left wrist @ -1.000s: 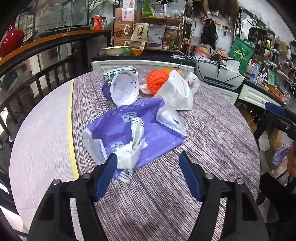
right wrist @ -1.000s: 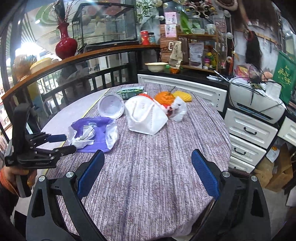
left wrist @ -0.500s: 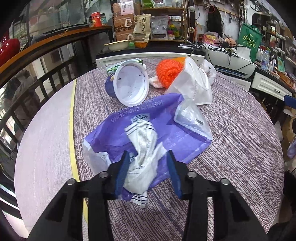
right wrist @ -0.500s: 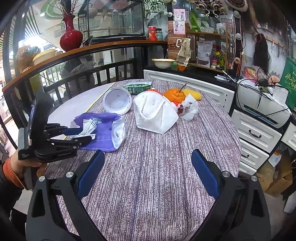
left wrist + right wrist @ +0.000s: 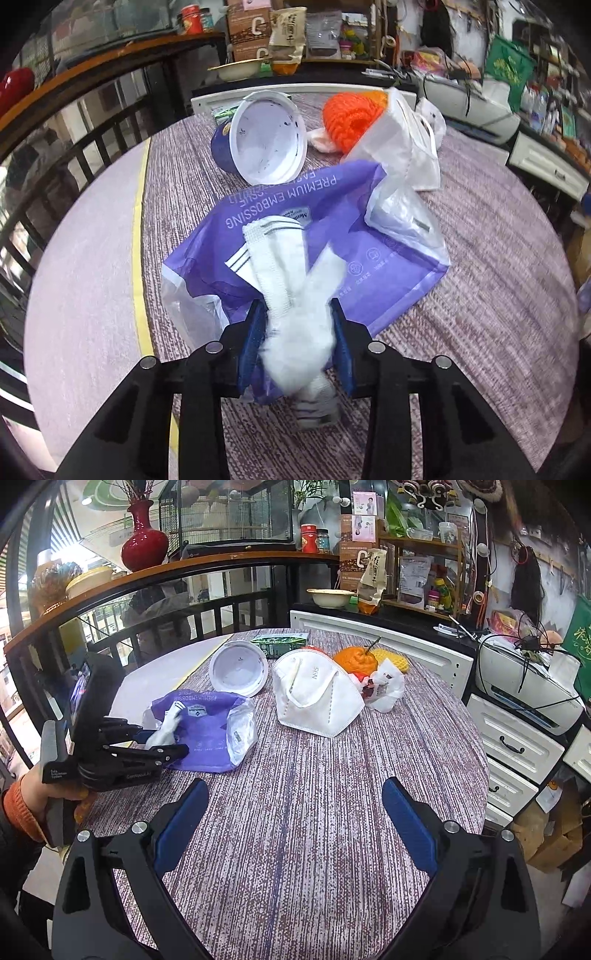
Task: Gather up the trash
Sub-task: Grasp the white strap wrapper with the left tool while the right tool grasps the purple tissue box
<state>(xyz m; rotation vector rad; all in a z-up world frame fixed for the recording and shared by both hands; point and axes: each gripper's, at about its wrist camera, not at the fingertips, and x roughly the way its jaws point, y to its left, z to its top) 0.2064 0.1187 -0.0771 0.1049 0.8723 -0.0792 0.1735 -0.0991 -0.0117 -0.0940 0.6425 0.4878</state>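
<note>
From the left wrist camera, the left gripper (image 5: 297,332) has just been closing, and its blue fingers (image 5: 253,338) now pinch a crumpled white wrapper (image 5: 295,295) between them. That wrapper lies on top of a purple plastic bag (image 5: 332,225), printed "PREMIUM EMBOSSING", which is spread flat on the round desk (image 5: 498,295). Just beyond the bag an empty white-lined cup (image 5: 267,142) lies on its side with its mouth toward the camera. To its right sit an orange knitted ball (image 5: 351,118) and a white face mask (image 5: 406,147) — the mask's edge touches the purple bag.

From the right wrist camera, the right gripper (image 5: 295,830) hangs over a bare stretch of the desk, its fingers spread wide with nothing between them. At the left edge a hand (image 5: 55,794) in an orange cuff holds the left gripper (image 5: 155,738), its tips closed on the white wrapper at the near end of the purple bag. Farther across the desk stand the N95 mask (image 5: 317,701), the tipped cup (image 5: 238,668), a green carton (image 5: 280,644) behind it, and an orange fruit (image 5: 356,661) beside a crumpled white wrapper scrap (image 5: 386,688).
</note>
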